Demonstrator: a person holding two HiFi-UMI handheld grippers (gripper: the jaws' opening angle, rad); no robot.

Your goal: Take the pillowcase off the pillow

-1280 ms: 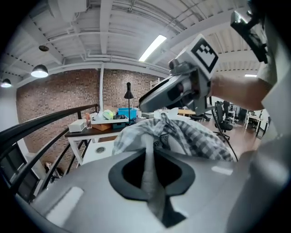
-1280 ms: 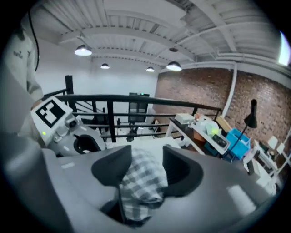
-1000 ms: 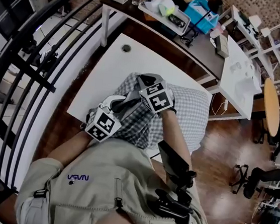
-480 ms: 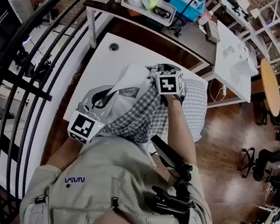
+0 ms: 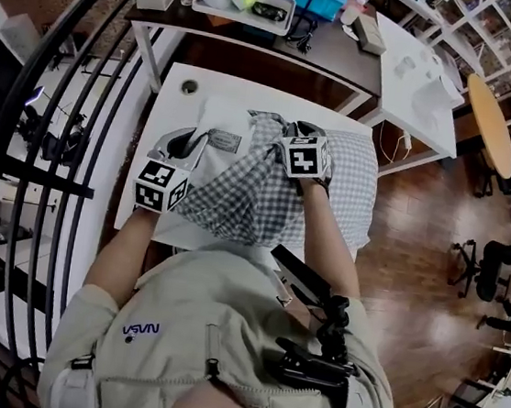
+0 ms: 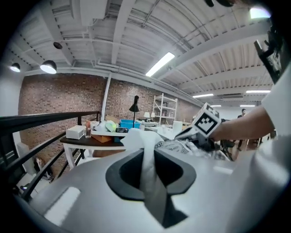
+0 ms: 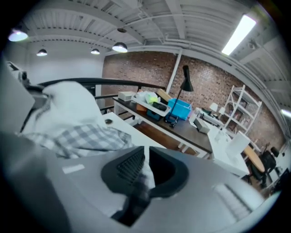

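There's the left gripper (image 6: 146,157) pinching the plain white pillow (image 5: 224,119) at the white table's (image 5: 269,94) left side, the right gripper (image 7: 144,160) nipping the grey-checked fabric pillowcase (image 5: 246,202) mid-table, both narrow jaws just easing open, cloth between them.

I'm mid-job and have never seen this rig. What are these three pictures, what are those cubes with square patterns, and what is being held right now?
There is no robot arm here. A person holds a hand-held gripper in each hand, and the patterned cubes are part of those grippers. The wide picture comes from a camera on the person's head, looking steeply down. The other two come from cameras riding on each gripper, looking along its two fingers.

On the white table lies a white pillow, partly out of its checked pillowcase. The left gripper has white pillow cloth pinched between its fingers. The right gripper pinches what looks like an edge of the pillowcase. Both pairs of fingers have just been opening slightly, with the cloth between them.
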